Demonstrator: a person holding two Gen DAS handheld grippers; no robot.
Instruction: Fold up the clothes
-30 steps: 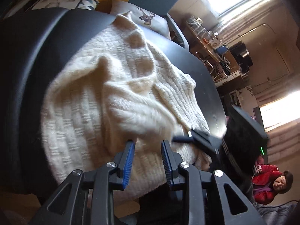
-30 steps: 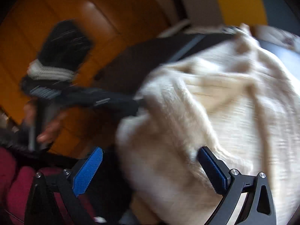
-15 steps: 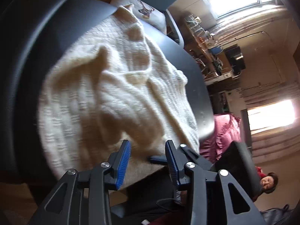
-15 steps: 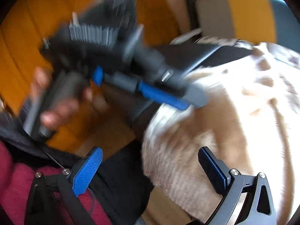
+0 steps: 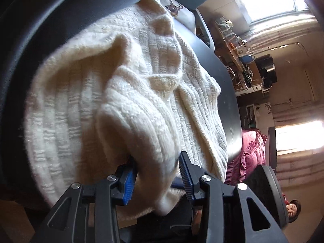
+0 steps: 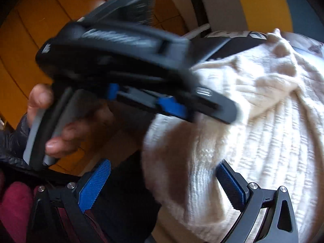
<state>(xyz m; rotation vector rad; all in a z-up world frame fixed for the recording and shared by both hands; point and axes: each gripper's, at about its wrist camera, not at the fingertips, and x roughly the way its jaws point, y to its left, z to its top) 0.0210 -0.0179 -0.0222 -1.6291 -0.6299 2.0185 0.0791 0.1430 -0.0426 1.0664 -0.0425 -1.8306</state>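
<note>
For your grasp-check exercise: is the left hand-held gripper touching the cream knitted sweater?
Touching. The left wrist view shows a fold of the cream knitted sweater pinched between the blue pads of the left hand-held gripper.

Black round table (image 5: 228, 93), deer-print cushion (image 5: 174, 8), maroon ruffled cloth (image 5: 251, 154), orange wooden floor (image 6: 36, 16).

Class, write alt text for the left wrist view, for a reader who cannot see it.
A thick fold of cream cable-knit sweater sits between the blue-padded fingers of the left gripper, which is closed on it. The rest of the sweater lies rumpled across a black rounded table, with a sunlit, cluttered room behind.
</note>
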